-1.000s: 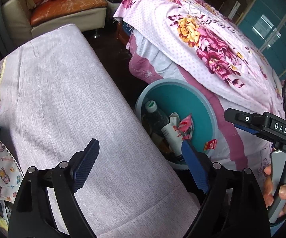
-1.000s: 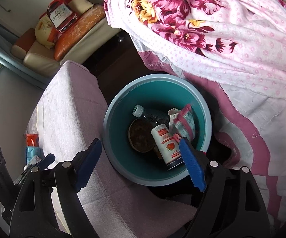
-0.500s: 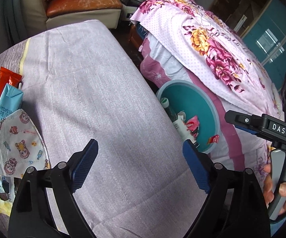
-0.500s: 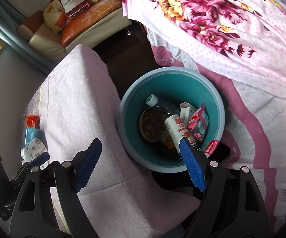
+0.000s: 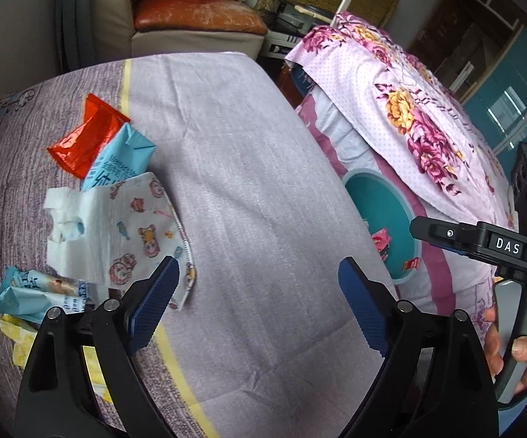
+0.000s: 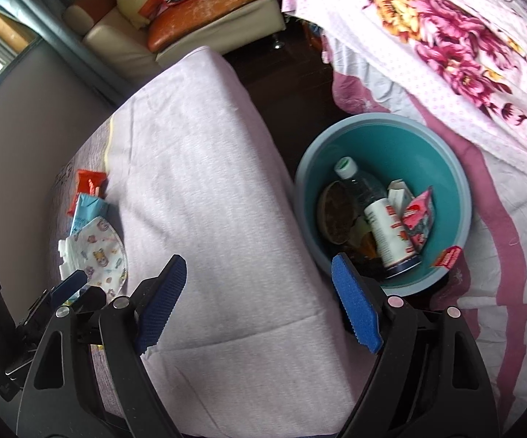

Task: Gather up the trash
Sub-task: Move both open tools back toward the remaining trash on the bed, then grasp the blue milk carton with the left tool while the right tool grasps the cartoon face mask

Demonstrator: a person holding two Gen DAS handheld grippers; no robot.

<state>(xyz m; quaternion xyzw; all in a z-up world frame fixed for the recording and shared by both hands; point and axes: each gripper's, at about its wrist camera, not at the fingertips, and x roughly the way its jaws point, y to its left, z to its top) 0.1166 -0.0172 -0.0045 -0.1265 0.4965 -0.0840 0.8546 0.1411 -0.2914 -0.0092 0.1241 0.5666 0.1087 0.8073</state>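
Note:
Trash lies on the cloth-covered table (image 5: 256, 197) at the left: a red wrapper (image 5: 88, 137), a light blue carton (image 5: 117, 162), a cartoon-print face mask (image 5: 132, 233) with white tissue, and blue and yellow packets (image 5: 33, 297). The teal bin (image 6: 384, 200) on the floor holds a bottle, a can and wrappers. My left gripper (image 5: 259, 304) is open and empty above the table, just right of the mask. My right gripper (image 6: 259, 303) is open and empty over the table's edge, beside the bin (image 5: 380, 222).
A bed with a floral pink cover (image 6: 446, 47) stands right of the bin. A cream sofa with an orange cushion (image 5: 197, 22) stands at the back. A dark floor gap (image 6: 281, 84) runs between table and bed.
Both grippers have swung left, away from the bin and toward the table. The trash pile has come into fuller view in both cameras. Both stay open.

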